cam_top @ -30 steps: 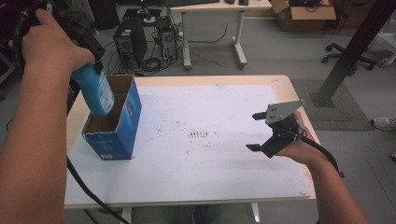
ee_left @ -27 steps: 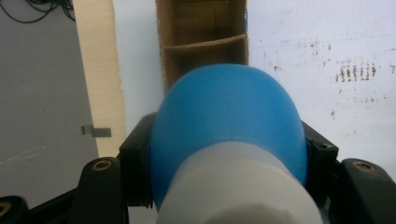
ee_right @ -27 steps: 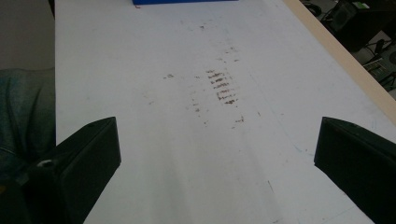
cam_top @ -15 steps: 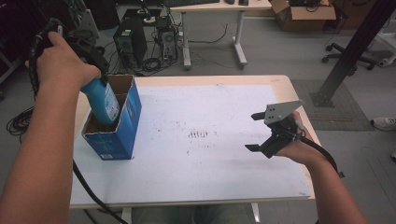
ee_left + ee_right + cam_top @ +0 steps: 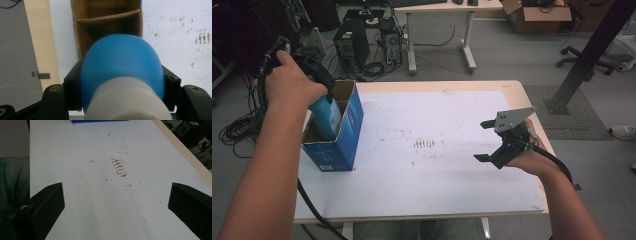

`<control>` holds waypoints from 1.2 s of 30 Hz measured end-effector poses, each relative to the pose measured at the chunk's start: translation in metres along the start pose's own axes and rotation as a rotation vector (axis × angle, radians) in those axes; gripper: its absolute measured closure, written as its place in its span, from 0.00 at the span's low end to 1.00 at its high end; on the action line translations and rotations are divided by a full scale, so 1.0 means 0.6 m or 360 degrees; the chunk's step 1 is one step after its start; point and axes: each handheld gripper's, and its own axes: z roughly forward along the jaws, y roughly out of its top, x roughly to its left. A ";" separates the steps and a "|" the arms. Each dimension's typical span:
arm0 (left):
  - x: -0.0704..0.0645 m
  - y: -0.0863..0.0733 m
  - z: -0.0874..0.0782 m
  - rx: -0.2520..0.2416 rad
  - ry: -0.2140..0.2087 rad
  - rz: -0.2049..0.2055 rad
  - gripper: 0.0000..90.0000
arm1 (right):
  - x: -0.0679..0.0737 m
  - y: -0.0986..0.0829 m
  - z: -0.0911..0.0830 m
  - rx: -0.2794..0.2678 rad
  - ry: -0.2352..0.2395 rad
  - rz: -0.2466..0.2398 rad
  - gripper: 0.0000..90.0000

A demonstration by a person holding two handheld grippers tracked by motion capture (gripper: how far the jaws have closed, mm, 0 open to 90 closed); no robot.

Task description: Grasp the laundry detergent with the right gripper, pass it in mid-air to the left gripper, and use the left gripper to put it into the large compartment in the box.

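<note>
An open blue cardboard box (image 5: 336, 142) stands at the table's left edge, its brown inside split by a divider (image 5: 107, 17). My left gripper (image 5: 319, 85) is shut on a blue bottle (image 5: 327, 117) with a white end (image 5: 128, 100); the bottle is partly down inside the box. In the left gripper view the bottle (image 5: 122, 67) sits between the black jaws, over a box compartment. My right gripper (image 5: 484, 141) hovers open above the table's right side with nothing between its jaws (image 5: 115, 202).
The white table top (image 5: 432, 175) has brown smudges (image 5: 424, 144) near its middle. A wooden rim (image 5: 437, 86) runs along the far edge. Cables and computer towers (image 5: 347, 42) sit on the floor behind; a desk and a black post stand further back.
My left gripper has moved the blue bottle lower, deeper into the box. The right gripper has stayed in place, open.
</note>
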 end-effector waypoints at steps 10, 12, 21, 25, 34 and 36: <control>-0.001 -0.001 0.039 0.0017 0.0021 -0.0005 0.42 | -0.001 -0.003 0.003 0.0001 0.0002 0.0006 0.00; -0.001 -0.002 0.045 0.0015 0.0026 -0.0003 0.42 | -0.001 -0.003 0.004 0.0000 0.0003 0.0004 0.00; -0.001 -0.007 0.084 0.0028 0.0025 -0.0013 0.42 | -0.001 -0.002 0.008 -0.0007 0.0010 0.0002 0.00; 0.000 -0.008 0.096 0.0044 0.0021 -0.0011 0.42 | 0.000 -0.003 0.007 -0.0006 0.0007 0.0004 0.00; 0.002 -0.009 0.110 0.0045 0.0044 -0.0019 0.42 | 0.002 -0.006 0.004 -0.0013 0.0000 0.0006 0.01; 0.002 -0.010 0.114 0.0044 0.0052 -0.0014 0.42 | 0.002 -0.006 0.003 -0.0015 -0.0001 0.0005 0.01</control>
